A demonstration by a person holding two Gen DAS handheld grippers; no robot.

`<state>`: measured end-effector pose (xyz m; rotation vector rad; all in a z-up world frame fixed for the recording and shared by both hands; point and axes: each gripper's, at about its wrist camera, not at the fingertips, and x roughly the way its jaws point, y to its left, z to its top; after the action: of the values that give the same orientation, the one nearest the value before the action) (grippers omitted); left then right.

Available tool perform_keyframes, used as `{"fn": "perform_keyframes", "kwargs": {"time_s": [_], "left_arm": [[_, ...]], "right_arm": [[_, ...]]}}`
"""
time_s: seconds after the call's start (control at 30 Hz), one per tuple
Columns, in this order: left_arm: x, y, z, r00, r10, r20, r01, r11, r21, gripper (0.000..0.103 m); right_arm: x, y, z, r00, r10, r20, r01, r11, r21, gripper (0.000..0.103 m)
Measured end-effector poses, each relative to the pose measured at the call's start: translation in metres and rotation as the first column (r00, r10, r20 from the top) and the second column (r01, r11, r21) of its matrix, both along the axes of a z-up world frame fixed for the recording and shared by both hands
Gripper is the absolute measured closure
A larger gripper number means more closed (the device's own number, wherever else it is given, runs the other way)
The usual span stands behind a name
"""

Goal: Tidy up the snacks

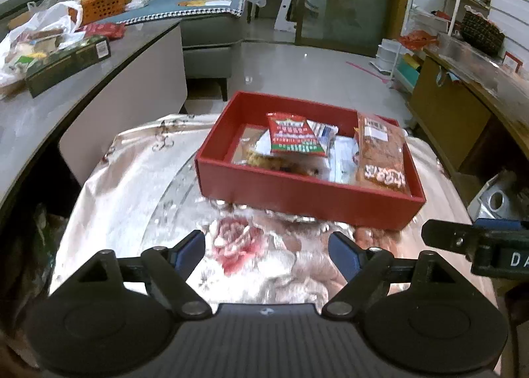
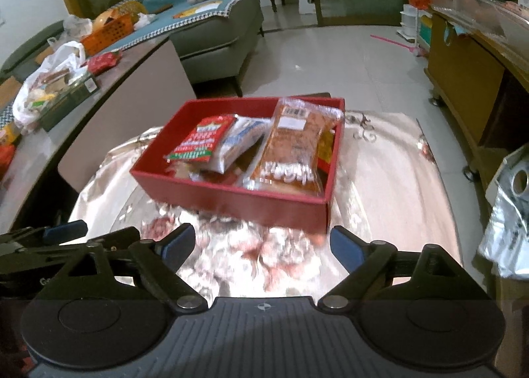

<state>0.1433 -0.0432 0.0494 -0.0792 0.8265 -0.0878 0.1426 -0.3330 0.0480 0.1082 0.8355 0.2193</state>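
A red box (image 1: 297,194) (image 2: 231,201) sits on a small table under a shiny flowered cloth (image 1: 132,179) (image 2: 396,179). Inside lie several snack packs: a red and green packet (image 1: 292,135) (image 2: 201,141), a white and blue packet (image 2: 243,143), and a long orange-brown pack (image 1: 382,154) (image 2: 291,153). My left gripper (image 1: 266,247) stands open in front of the box, over the cloth, holding nothing. My right gripper (image 2: 263,245) is open too, just short of the box's near wall, with nothing between its fingers. The right gripper's finger (image 1: 463,240) shows at the right edge of the left wrist view.
A grey counter (image 1: 66,103) (image 2: 109,87) at the left carries a white plastic bag (image 1: 36,34) (image 2: 43,80), a dark green carton (image 1: 69,62), red packets (image 2: 104,62) and an orange basket (image 1: 102,6). A sofa (image 2: 218,34) stands behind; a wooden cabinet (image 2: 463,80) is at the right.
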Motion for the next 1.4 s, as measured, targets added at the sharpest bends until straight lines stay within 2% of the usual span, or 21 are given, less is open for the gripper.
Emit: {"fn": "perform_keyframes", "kwargs": {"time_s": [0.43,0.6,1.4], "left_arm": [[-0.032,-0.004,-0.002,1.0,0.003,-0.001,-0.003,0.999,0.032,0.026],[-0.039,-0.003,-0.002,1.0,0.009,0.002,-0.009,0.999,0.044,0.022],[-0.076,0.0,0.001,1.0,-0.005,0.011,0.004,0.998,0.063,0.022]], "right_arm": [[-0.026,0.008,-0.012,0.999,0.016,-0.038,-0.017,0.999,-0.04,0.01],[-0.034,0.013,-0.015,0.998,0.026,-0.051,-0.029,0.998,-0.049,0.007],[-0.064,0.016,-0.013,0.998,0.05,-0.047,-0.052,0.997,-0.049,0.006]]}}
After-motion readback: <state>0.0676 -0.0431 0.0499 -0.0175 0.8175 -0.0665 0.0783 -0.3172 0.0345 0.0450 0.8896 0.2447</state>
